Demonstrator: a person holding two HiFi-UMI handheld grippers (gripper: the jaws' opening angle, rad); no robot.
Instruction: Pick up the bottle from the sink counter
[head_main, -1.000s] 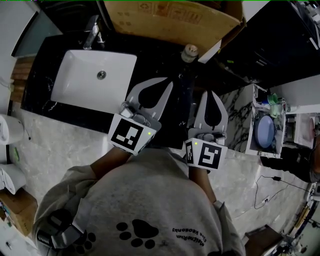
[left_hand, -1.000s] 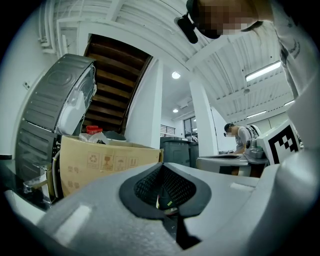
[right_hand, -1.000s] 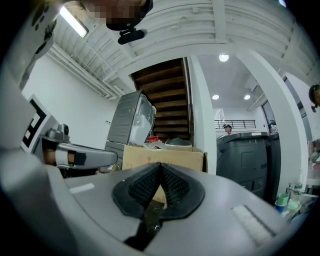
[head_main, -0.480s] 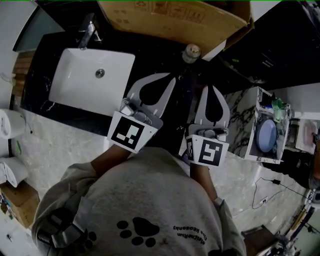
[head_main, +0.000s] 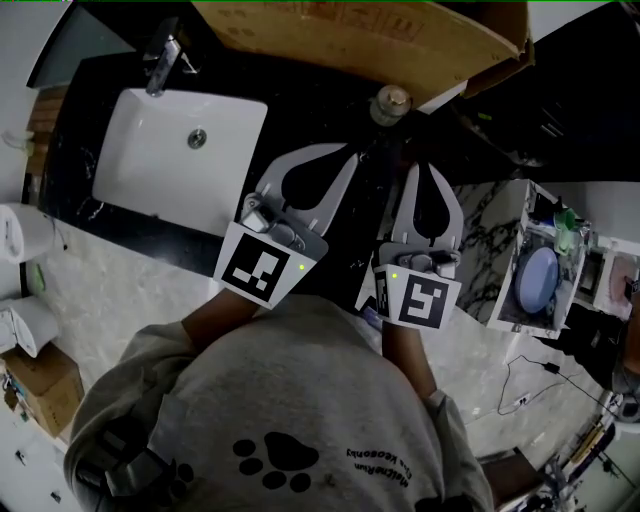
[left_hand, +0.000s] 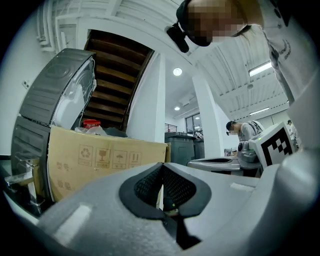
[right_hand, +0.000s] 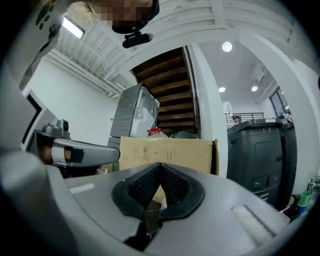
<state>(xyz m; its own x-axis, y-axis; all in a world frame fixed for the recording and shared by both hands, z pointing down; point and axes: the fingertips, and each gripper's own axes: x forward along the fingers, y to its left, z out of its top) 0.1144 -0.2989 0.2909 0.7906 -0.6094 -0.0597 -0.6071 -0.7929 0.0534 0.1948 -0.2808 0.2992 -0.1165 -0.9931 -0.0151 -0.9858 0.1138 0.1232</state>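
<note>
Right gripper (head_main: 420, 170) advanced toward bottle (head_main: 390, 101); left gripper (head_main: 344, 158) alongside; both clenched, empty

We saw a white sink (head_main: 150, 160) set in a black counter (head_main: 345, 245). The cardboard box (head_main: 350, 35) was brown. The bottle (head_main: 390, 103) had a pale beige cap. The left gripper (head_main: 350, 156) and right gripper (head_main: 419, 166) were light grey with black meshed pads (left_hand: 145, 187). Each of the 2 carried a black-and-white cube (head_main: 258, 270). The floor (head_main: 110, 290) was pale veined marble.
</note>
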